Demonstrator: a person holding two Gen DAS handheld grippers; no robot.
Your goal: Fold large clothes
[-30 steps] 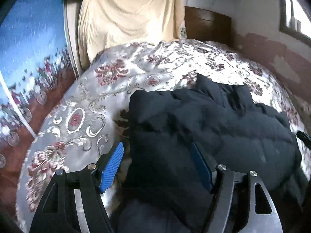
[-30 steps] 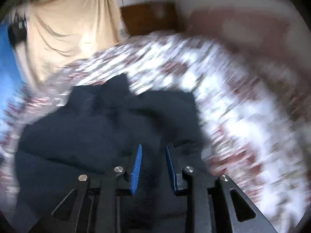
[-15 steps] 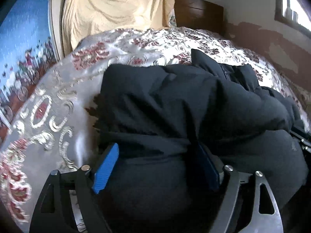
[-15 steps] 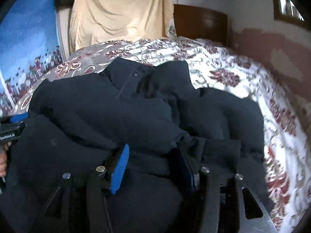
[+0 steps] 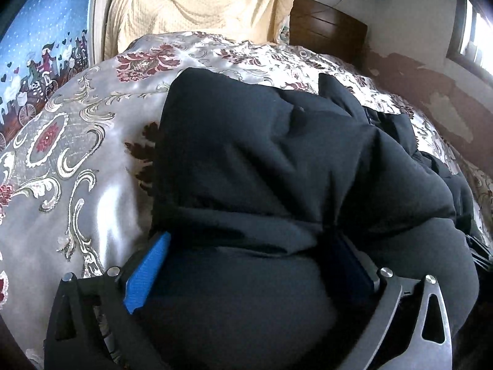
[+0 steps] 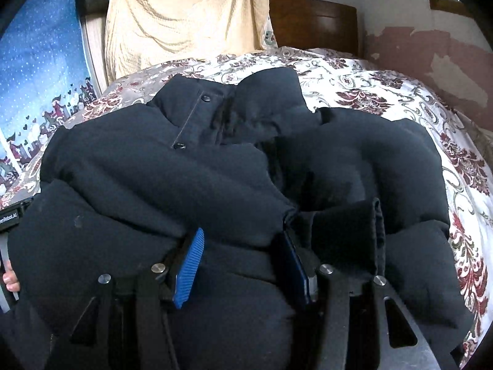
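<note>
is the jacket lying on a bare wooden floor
No, the dark jacket lies on a floral bedspread.

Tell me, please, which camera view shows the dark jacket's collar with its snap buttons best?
The right wrist view: the collar faces the camera, both snap buttons visible. The left wrist view shows the collar only edge-on past the jacket's bulk, with no buttons visible.
</note>
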